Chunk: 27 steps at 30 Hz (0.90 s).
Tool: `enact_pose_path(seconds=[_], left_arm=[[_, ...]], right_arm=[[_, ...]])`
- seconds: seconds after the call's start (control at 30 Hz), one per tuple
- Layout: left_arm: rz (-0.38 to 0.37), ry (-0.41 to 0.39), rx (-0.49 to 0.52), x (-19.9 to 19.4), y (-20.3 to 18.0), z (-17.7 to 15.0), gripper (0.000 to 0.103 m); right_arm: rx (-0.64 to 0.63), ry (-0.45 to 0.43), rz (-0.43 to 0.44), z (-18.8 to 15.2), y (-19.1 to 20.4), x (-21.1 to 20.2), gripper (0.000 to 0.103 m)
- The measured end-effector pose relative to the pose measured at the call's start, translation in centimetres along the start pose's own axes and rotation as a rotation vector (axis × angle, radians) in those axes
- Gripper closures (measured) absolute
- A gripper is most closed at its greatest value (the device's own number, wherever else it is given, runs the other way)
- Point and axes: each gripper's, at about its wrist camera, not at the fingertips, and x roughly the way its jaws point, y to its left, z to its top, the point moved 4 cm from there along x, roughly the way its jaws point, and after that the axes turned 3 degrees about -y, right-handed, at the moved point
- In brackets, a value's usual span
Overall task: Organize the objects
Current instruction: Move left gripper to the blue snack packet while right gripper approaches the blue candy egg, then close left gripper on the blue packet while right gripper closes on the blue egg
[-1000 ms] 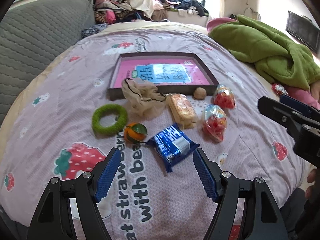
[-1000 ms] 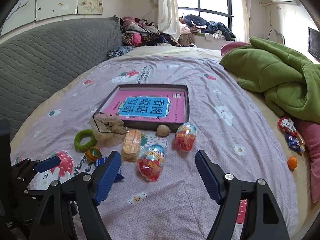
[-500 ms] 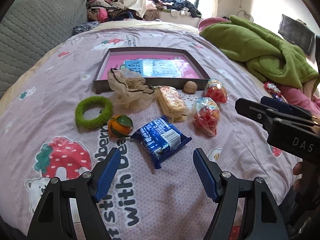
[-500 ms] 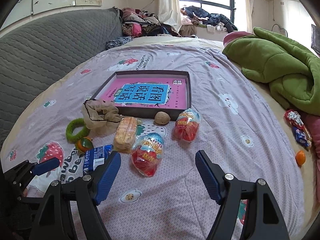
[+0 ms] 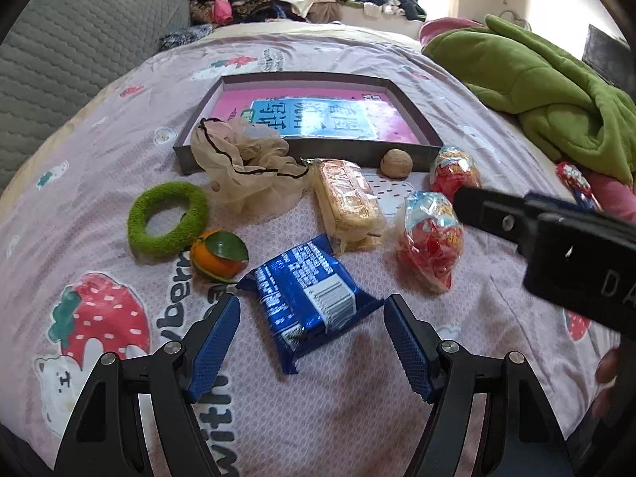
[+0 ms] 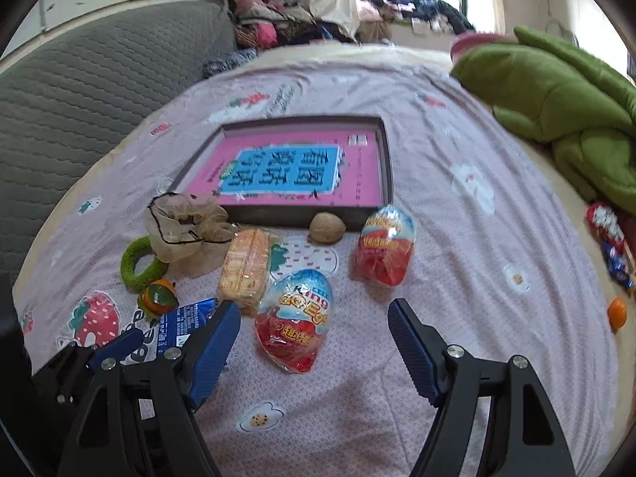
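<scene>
Blue wrapper [image 5: 308, 296] fills the left wrist view more than a second ago, lying between the spread, empty fingers of the left gripper [image 5: 312, 338]. From the right wrist, the right gripper [image 6: 314, 342], likewise agape, has closed on the egg packet [image 6: 296, 324]; both pickups look imminent, probably for the tray [image 6: 387, 171].

right gripper [image 6: 314, 334]: wide open, hovering over egg-shaped candy pack [image 6: 296, 320]
tray [image 6: 387, 171]: just behind walnut [image 6: 327, 227]

Two egg-shaped sweets [image 6: 295, 326] [image 6: 384, 247]; two oranges [image 5: 218, 255] [image 6: 617, 312]; two biscuit packs [image 5: 308, 302] [image 5: 346, 202]; one walnut [image 5: 396, 163]; one green ring [image 5: 167, 218].
</scene>
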Motion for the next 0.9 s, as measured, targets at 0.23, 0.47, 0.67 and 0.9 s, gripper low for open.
enact_pose_path(seconds=[0.23,0.47,0.67,0.9], left_arm=[[0.022,0.024,-0.087,1.0,0.4,1.0,0.027],[0.063,0.073,-0.195,1.9,0.8,0.8,0.027],[0.062,0.087,-0.237,2.5,1.4,0.5,0.027],[0.029,0.107,-0.280,2.8,2.0,0.1,0.027]], right_arm=[[0.087,0.114,0.045,0.2,-0.4,2.2,0.027],[0.122,0.152,0.055,0.1,-0.3,3.7,0.027],[0.119,0.185,0.033,-0.5,-0.5,5.0,0.029],[0.132,0.205,0.041,-1.0,-0.1,6.1,0.040]])
